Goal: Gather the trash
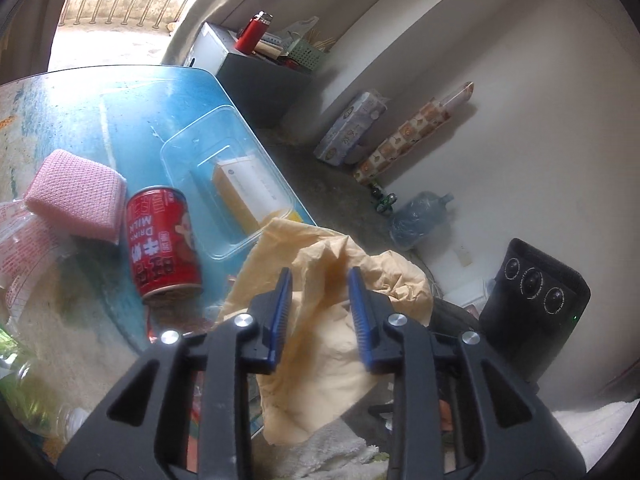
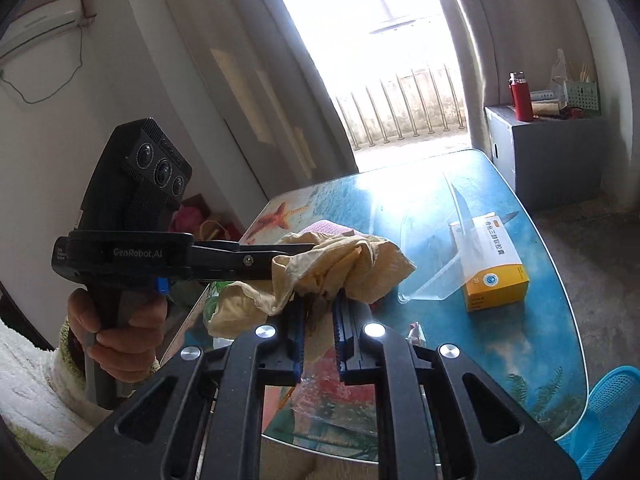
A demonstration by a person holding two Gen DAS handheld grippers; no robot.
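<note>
"DRINK MILK" legible on the red can (image 1: 164, 240); "GenRobot.AI" on the left gripper (image 2: 298, 250). Crumpled yellow bag (image 2: 344, 268) held above the near edge of a blue sea-print table (image 2: 532, 344), long axis roughly crosswise, pinched by the right gripper (image 2: 318, 306) and gripped by the left. Pale walls, bright balcony doorway.

Crumpled yellow bag (image 2: 344, 268) between the right tool (image 2: 320, 320) and left tool (image 2: 296, 252), above the table (image 2: 540, 320).
</note>
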